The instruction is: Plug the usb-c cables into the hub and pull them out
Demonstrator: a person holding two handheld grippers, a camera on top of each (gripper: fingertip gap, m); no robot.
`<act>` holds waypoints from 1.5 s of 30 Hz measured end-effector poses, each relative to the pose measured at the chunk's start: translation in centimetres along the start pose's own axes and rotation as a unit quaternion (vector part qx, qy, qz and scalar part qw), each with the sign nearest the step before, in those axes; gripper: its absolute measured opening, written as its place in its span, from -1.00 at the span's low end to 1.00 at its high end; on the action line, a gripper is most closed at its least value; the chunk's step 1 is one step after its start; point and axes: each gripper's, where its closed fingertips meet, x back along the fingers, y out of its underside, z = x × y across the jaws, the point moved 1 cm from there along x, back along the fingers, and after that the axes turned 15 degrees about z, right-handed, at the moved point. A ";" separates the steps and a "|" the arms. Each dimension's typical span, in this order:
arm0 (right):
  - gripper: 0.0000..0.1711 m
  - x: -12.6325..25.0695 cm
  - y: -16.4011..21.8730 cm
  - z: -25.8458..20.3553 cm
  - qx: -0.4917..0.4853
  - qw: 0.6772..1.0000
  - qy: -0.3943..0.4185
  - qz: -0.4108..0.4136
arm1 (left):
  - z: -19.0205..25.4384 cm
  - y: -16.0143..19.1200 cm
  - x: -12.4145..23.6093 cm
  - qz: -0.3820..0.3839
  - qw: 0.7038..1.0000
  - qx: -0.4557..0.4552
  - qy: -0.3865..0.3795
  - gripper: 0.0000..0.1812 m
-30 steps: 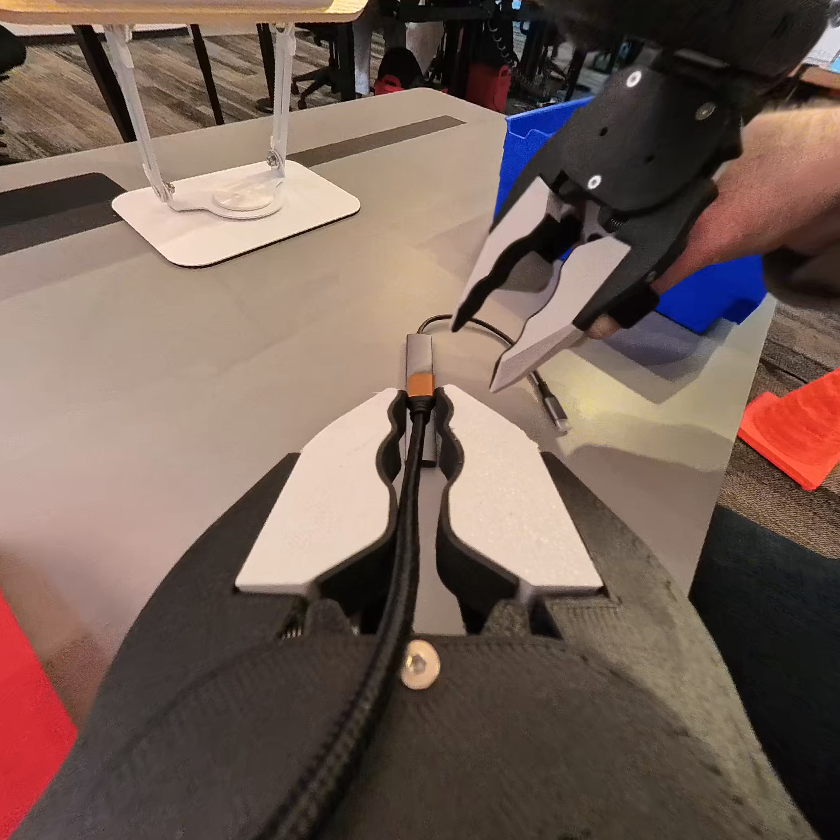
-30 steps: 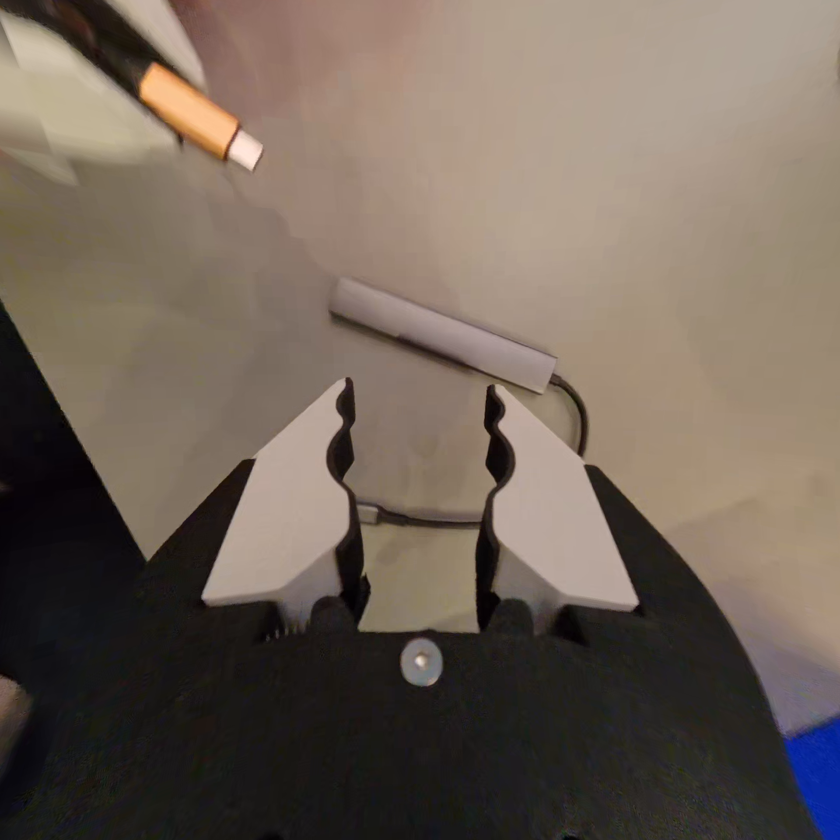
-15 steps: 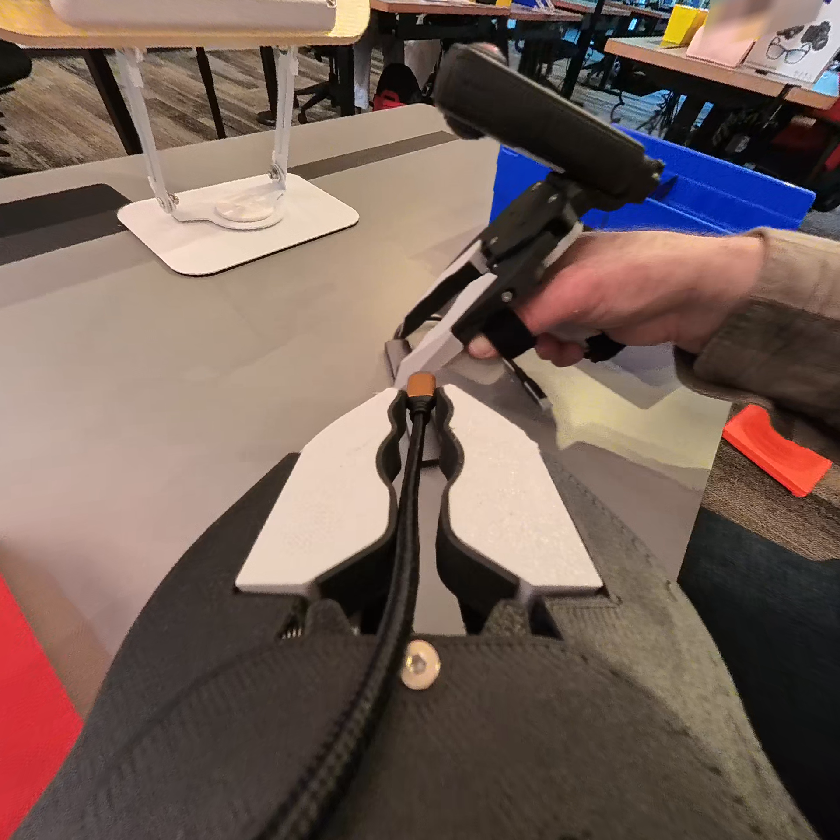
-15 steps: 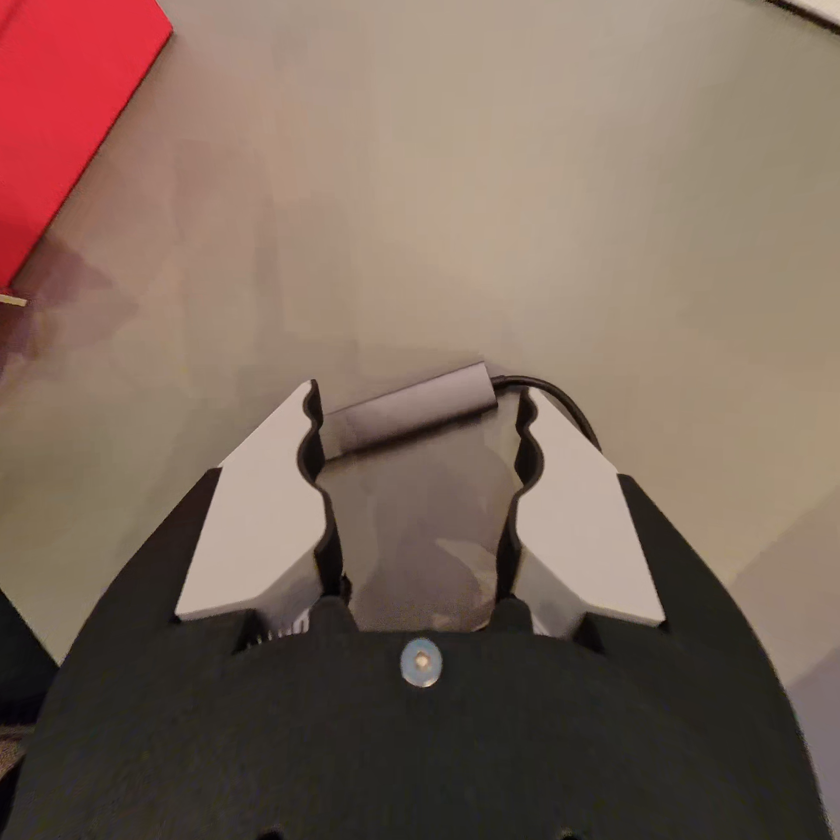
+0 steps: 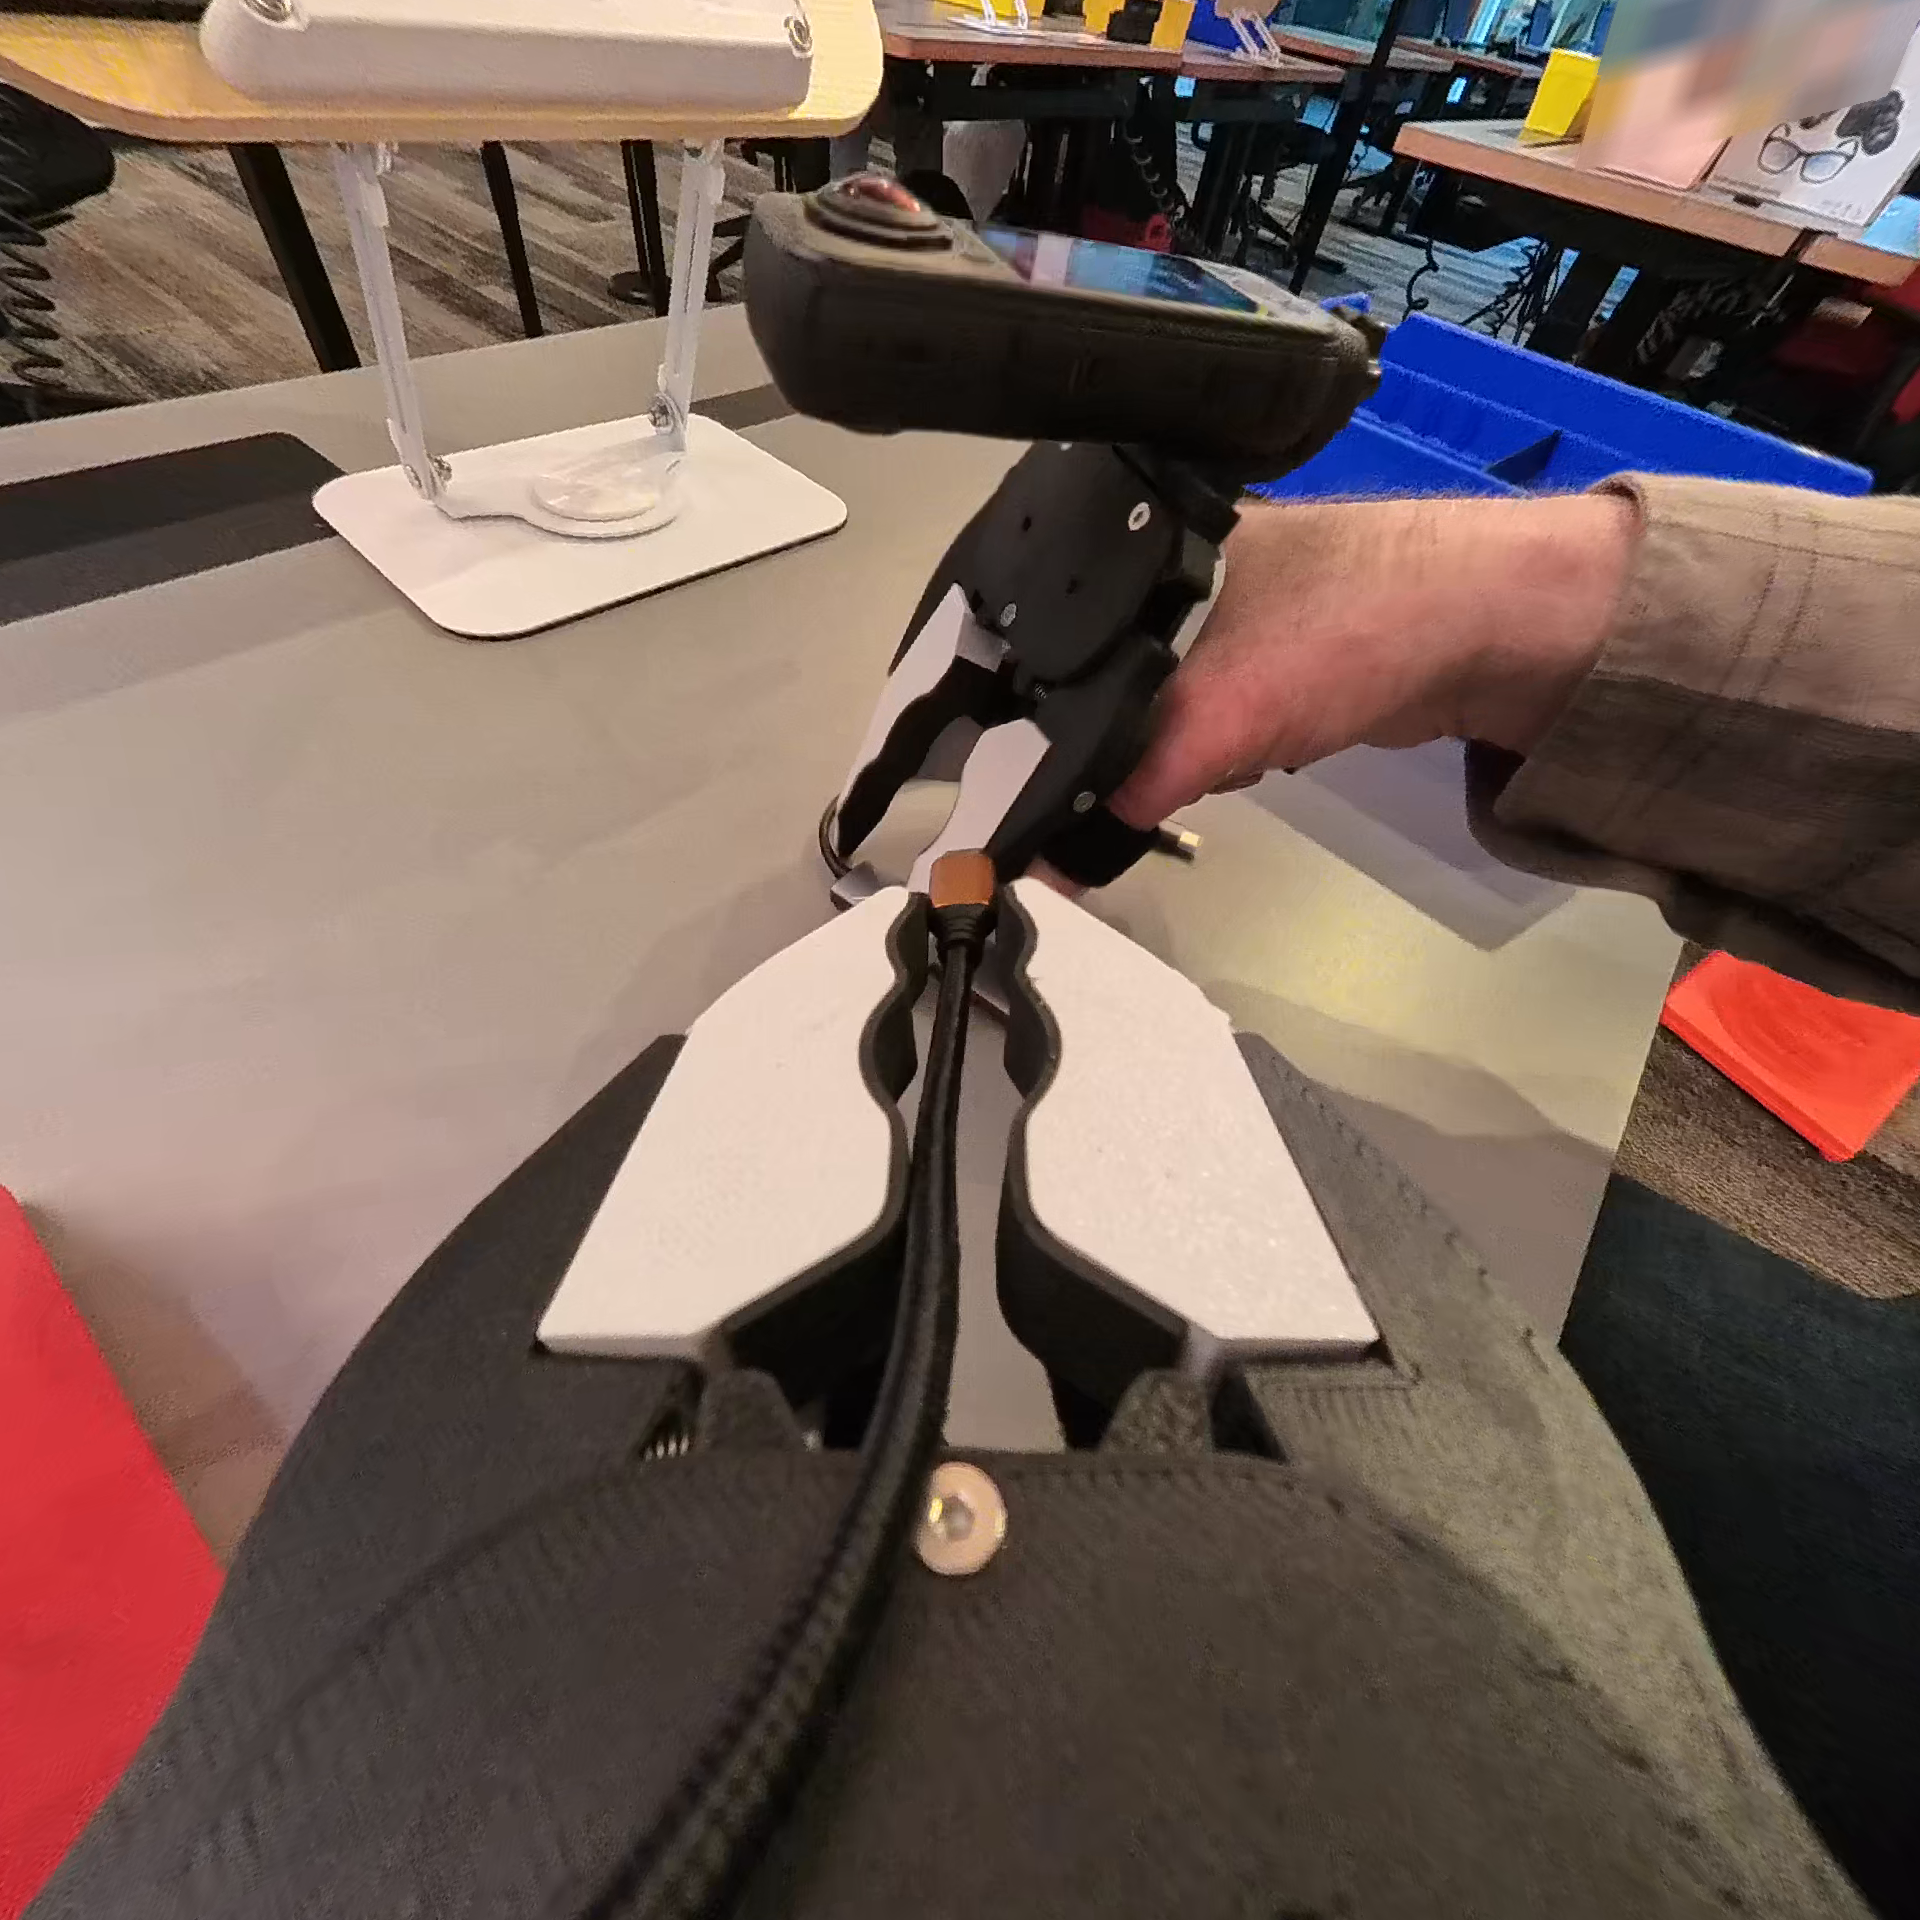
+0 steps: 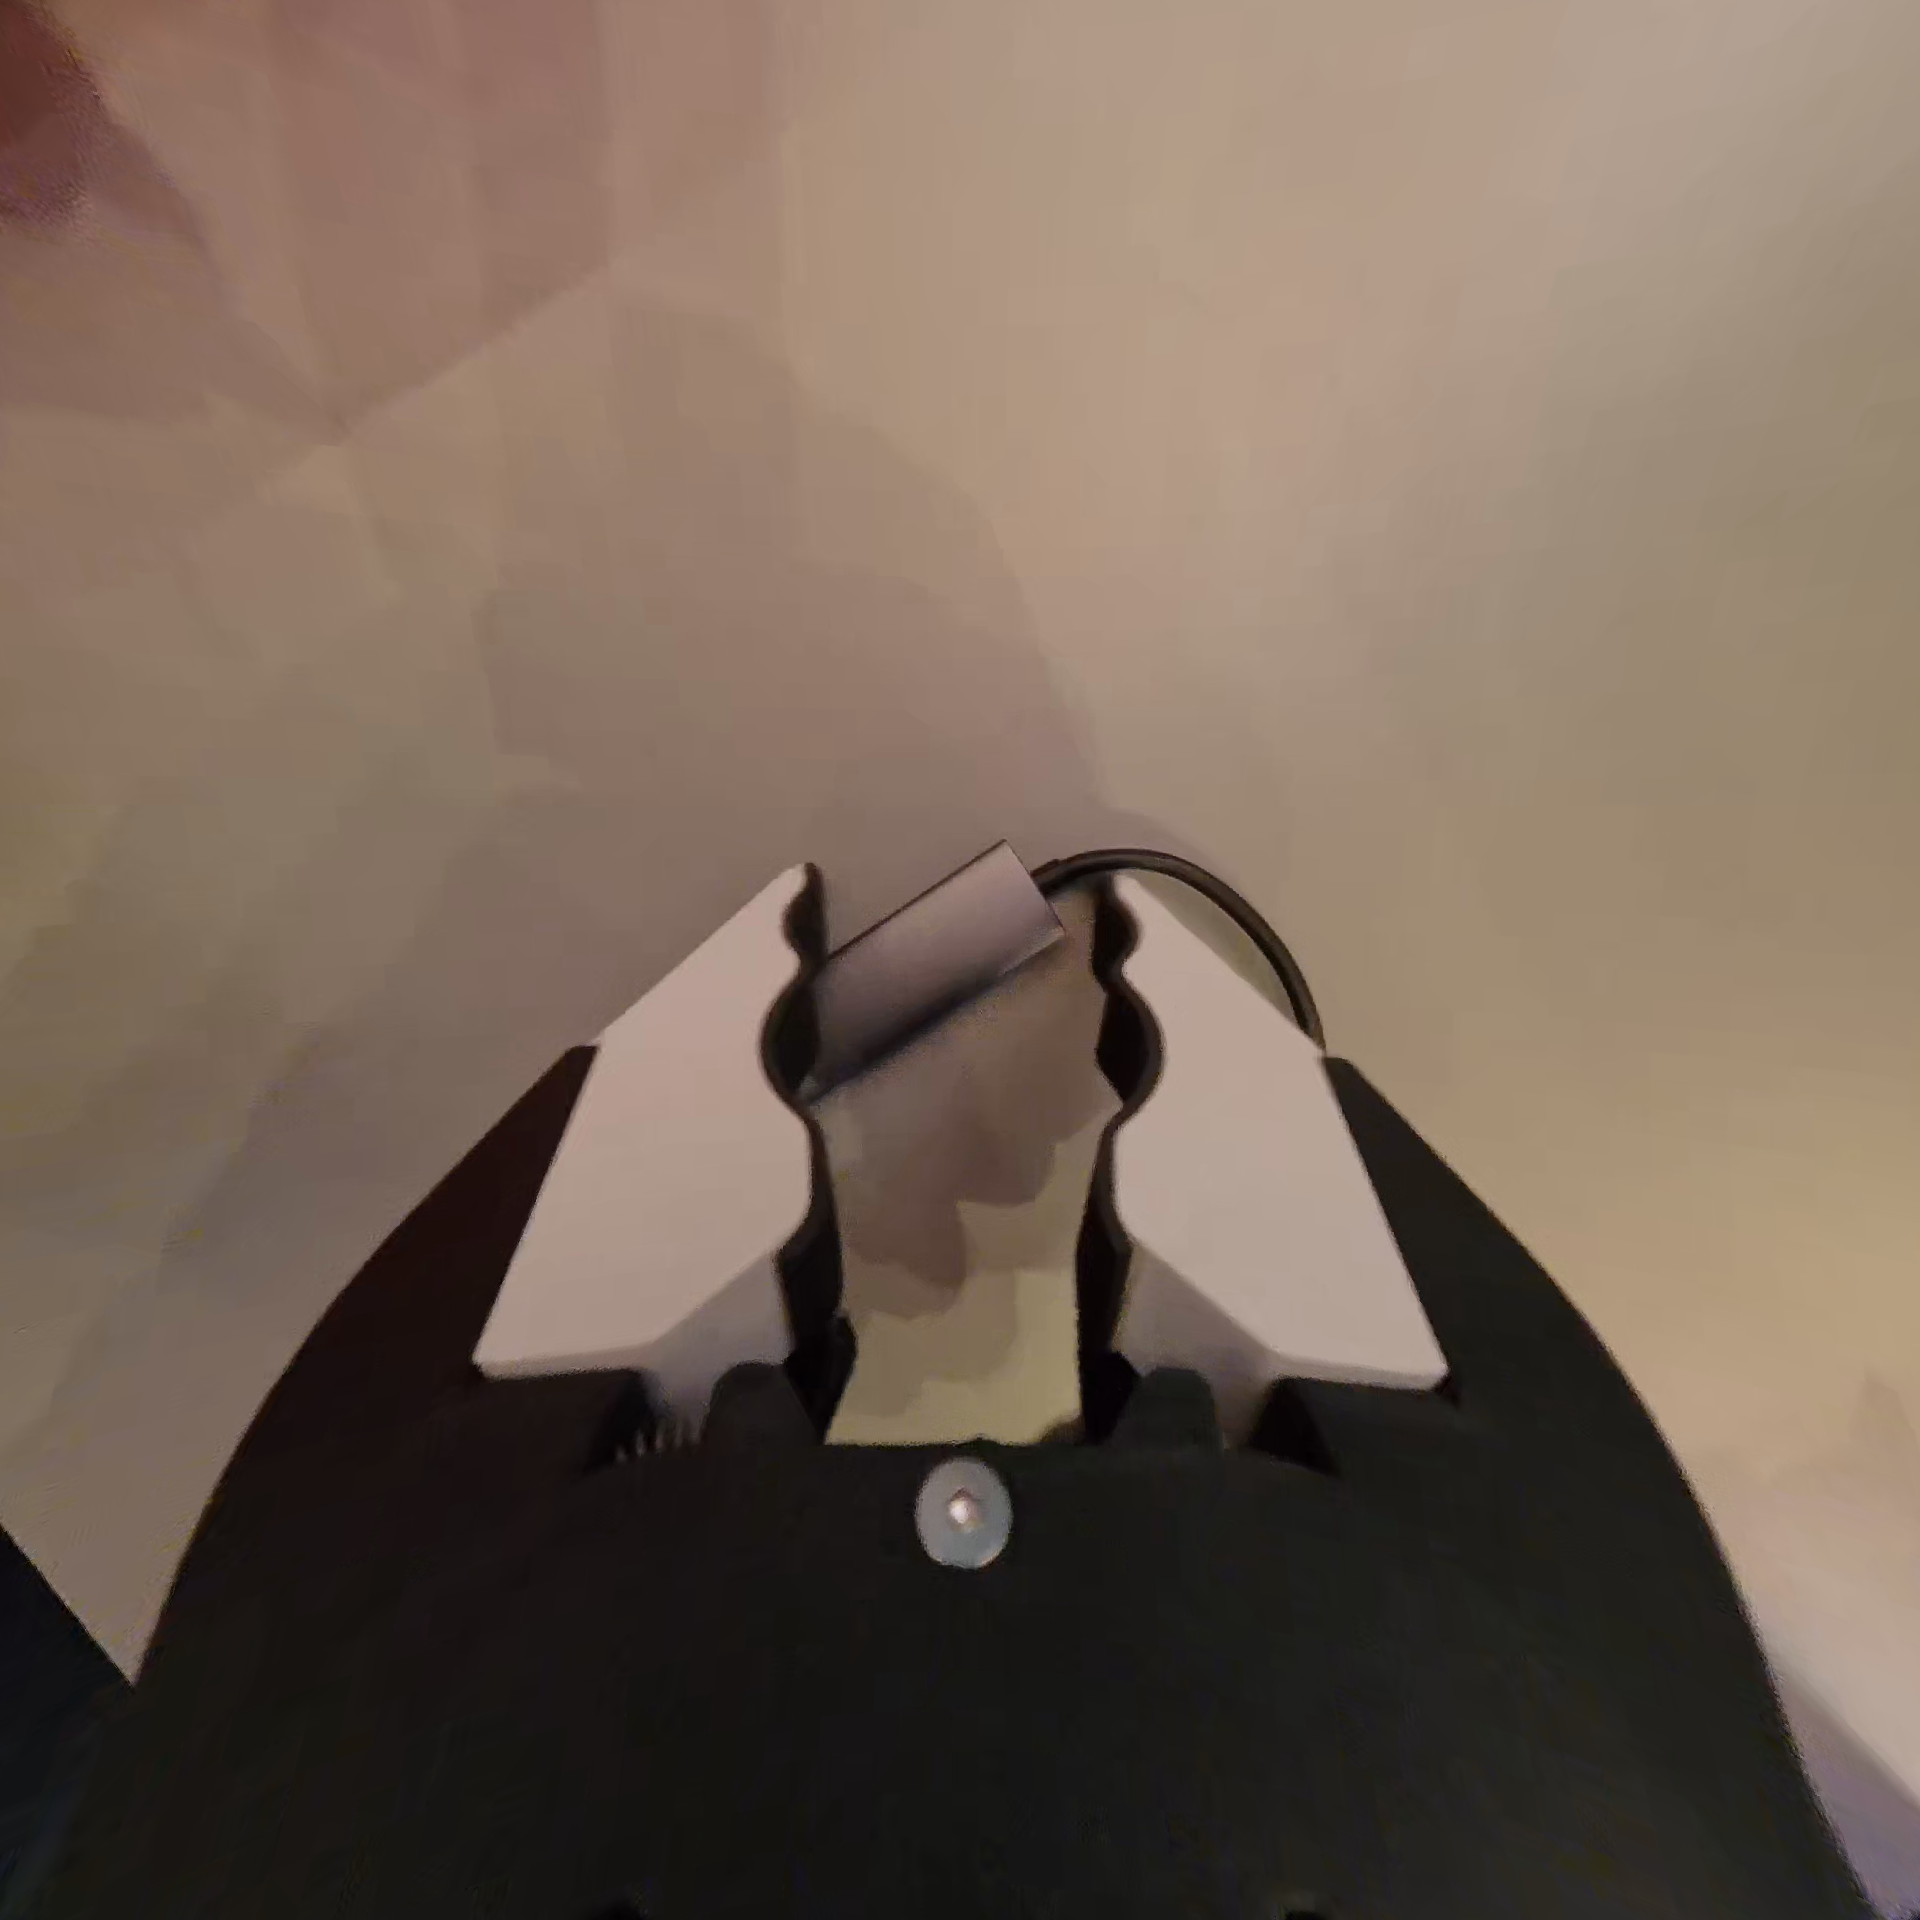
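My left gripper [image 5: 956, 920] is shut on a black braided USB-C cable [image 5: 930, 1195]; its orange plug [image 5: 961, 878] sticks out past the fingertips, just in front of the grey hub [image 5: 860, 886] on the table. My right gripper [image 5: 920, 847], held by a hand, points down over the hub. In the right wrist view the hub [image 6: 935, 966] lies slantwise between the right gripper's [image 6: 961, 904] parted fingers, touching the left finger with a small gap at the right one. The hub's own black lead [image 6: 1247, 914] curves off right, and its loose plug [image 5: 1179, 831] lies on the table.
A white stand [image 5: 582, 540] sits at the back of the grey table [image 5: 312, 883]. A blue bin [image 5: 1558, 436] is at the back right. A red item [image 5: 62, 1507] lies at the near left. The table's right edge is close, with an orange piece [image 5: 1808, 1060] on the floor. The gap from one gripper's tips to the other's is roughly 15 cm.
The right gripper has come down over the hub and narrowed its jaws around it. The left gripper with the cable has edged closer to the hub.
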 end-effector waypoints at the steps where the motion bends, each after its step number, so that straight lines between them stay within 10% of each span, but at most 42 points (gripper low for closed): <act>1: -0.60 -0.1 -0.2 -0.1 0.000 1.000 -0.001 0.006 | 0.0 0.1 0.0 -0.001 1.000 0.000 0.000 -0.87; 12: -0.77 1.9 1.8 -4.4 0.123 0.982 -0.143 -0.023 | 0.2 0.7 -0.2 -0.009 1.000 -0.003 0.000 -0.87; 45: -0.75 8.4 5.9 -6.7 0.089 0.983 -0.140 0.079 | 1.1 8.9 -6.3 -0.183 0.965 -0.184 0.033 -0.87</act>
